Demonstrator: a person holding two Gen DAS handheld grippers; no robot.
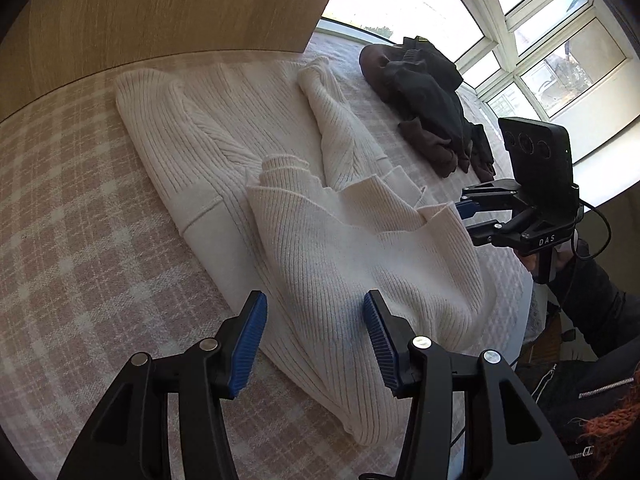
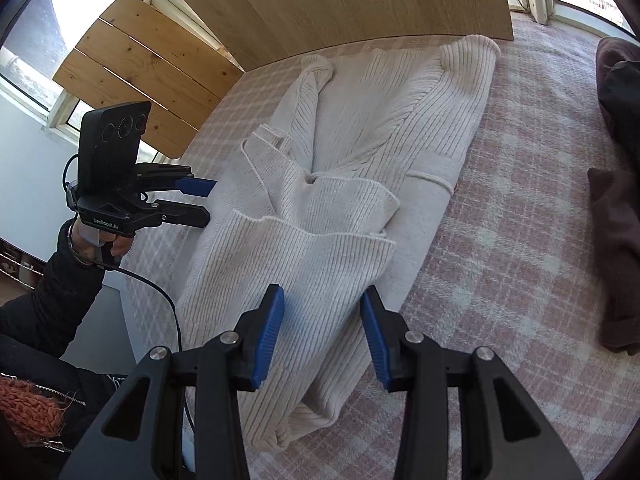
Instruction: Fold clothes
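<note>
Cardigan [image 1: 320, 220] lies half-folded on bed [image 1: 80, 220]; left tongs [image 1: 316, 340] and right tongs [image 2: 322, 338] both apart, empty; loose folded-in flap may slump if grabbed unevenly.

The left wrist camera sits just behind its own tongs [image 1: 316, 340], looking steeply down across the bed [image 1: 72, 220] toward the wooden headboard [image 1: 160, 12] and windows [image 1: 560, 40]. The right wrist camera looks likewise over its tongs [image 2: 322, 336], from the other side. Both are close above the cream sweater [image 1: 320, 216], which they share; each view also catches the other's tongs at its edge.
</note>
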